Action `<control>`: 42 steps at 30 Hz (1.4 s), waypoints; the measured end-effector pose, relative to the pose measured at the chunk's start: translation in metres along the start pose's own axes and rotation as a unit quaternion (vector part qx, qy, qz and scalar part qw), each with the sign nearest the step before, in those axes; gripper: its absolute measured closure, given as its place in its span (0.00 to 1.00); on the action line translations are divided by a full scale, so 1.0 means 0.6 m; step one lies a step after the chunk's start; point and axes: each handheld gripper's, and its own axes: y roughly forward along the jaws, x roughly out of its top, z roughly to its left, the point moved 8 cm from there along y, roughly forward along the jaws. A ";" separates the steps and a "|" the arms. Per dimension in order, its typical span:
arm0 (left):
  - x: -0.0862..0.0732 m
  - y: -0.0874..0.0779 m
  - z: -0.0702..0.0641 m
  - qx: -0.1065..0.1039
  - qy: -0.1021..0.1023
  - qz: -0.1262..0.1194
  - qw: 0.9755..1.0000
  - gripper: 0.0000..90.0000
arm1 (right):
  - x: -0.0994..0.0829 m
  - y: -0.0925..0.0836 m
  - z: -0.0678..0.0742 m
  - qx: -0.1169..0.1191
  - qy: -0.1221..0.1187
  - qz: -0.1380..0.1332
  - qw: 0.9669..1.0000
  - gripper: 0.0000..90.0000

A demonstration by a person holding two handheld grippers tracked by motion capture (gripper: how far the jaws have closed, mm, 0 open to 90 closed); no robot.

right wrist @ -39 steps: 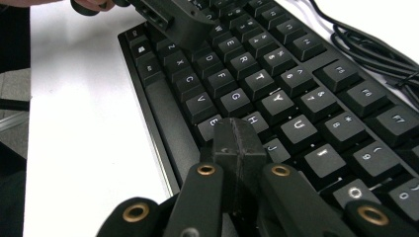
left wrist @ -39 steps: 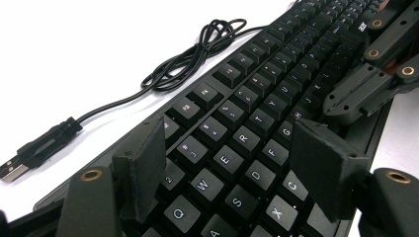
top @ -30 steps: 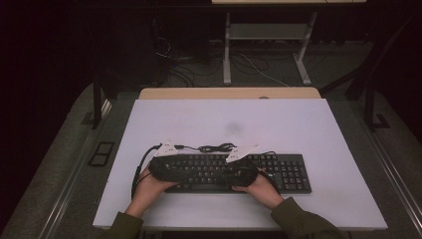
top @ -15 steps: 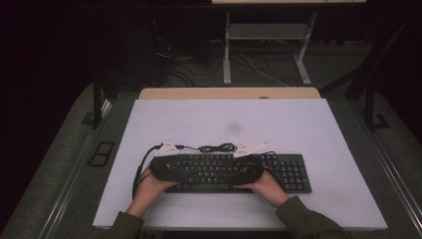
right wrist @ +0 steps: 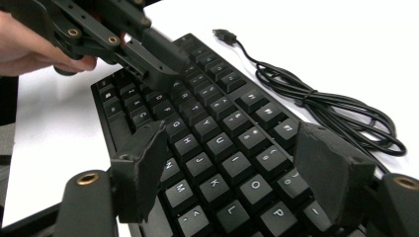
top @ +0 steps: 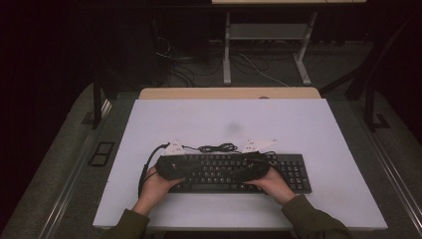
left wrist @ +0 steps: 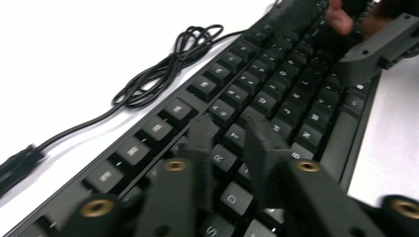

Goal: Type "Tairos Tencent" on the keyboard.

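Left gripper (left wrist: pixel 232 131) fingers just narrowed, grasping nothing; right gripper (right wrist: pixel 237 168) fingers spread released over keyboard (top: pixel 293 172).

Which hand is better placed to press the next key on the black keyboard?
Probably left: left tongs, nearly closed, hang over the black keyboard near R and T; right tongs stand wide open.

A lab or test workspace is suggested — a white table top (top: pixel 298 129) is set on a wooden-edged desk (top: pixel 229 93) in a darkened room. Loose cables (top: pixel 259 69) are seen on the grey carpeted floor (top: pixel 64 164) behind it, beside a metal table frame (top: pixel 263 50) — nothing domestic is shown.
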 end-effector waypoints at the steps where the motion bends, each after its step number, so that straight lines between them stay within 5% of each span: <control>1: 0.001 0.002 -0.001 -0.001 0.002 0.001 1.000 0.90 | 0.000 -0.002 -0.002 -0.001 0.000 0.000 1.000 0.31; 4: 0.005 0.007 -0.002 -0.005 0.006 0.001 1.000 0.99 | 0.000 -0.005 -0.007 -0.005 0.002 -0.002 1.000 0.31; 29: 0.002 0.046 -0.009 -0.013 0.020 0.026 0.999 0.99 | -0.004 -0.015 -0.022 -0.017 0.007 -0.003 1.000 0.31; 42: 0.007 0.038 -0.011 -0.015 0.016 0.023 1.000 0.99 | 0.000 -0.017 -0.021 -0.013 0.007 -0.007 1.000 0.31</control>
